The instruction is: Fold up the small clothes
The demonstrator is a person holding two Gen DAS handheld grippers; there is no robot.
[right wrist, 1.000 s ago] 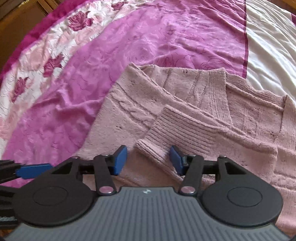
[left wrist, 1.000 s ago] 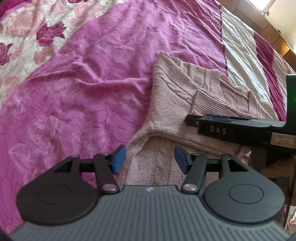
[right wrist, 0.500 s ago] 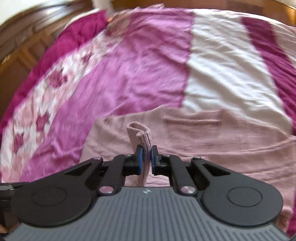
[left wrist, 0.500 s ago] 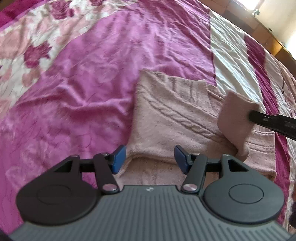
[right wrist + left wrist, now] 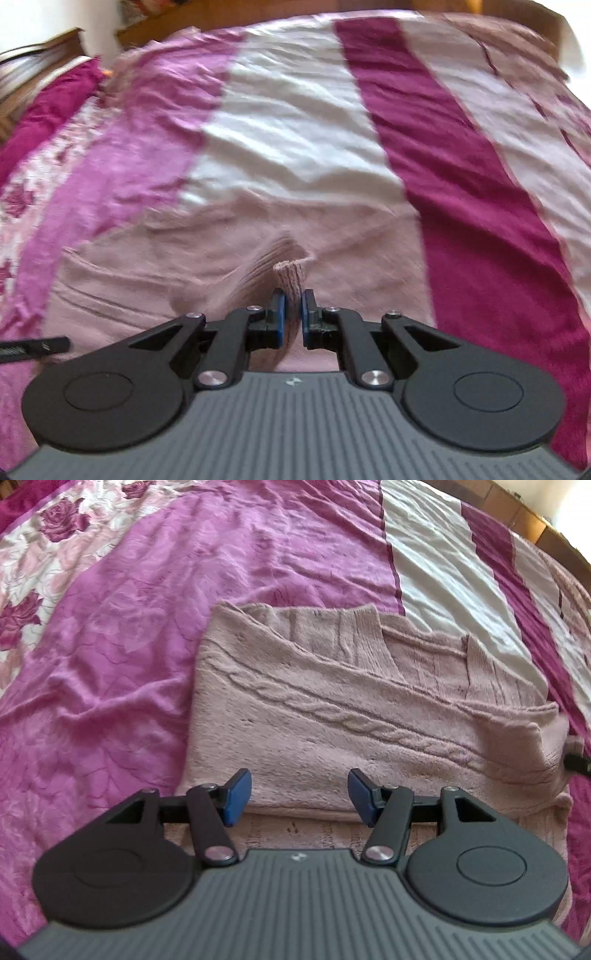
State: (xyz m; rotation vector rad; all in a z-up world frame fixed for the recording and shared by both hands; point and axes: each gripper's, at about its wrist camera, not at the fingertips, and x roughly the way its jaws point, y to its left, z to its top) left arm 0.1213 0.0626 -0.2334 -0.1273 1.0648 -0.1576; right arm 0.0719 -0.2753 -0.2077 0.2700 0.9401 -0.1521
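A pale pink cable-knit sweater (image 5: 332, 716) lies partly folded on the bed, filling the centre and right of the left wrist view, its ribbed hem and neckline edges toward the upper middle and a cable braid running diagonally across the top layer. Under it is a bedspread (image 5: 122, 657) in magenta with white and deep plum stripes at the upper right and a rose print at the upper left. The left gripper (image 5: 299, 797) hangs over the sweater's near edge with its blue pads (image 5: 236, 797) well apart and nothing between them. In the right wrist view, which is blurred, the right gripper (image 5: 290, 314) is clamped on the sweater's ribbed cuff (image 5: 290, 277), whose rolled end sticks up above the pads in mid-frame; the sleeve seems to trail down to the left. No container appears, and no writing can be read on either gripper.
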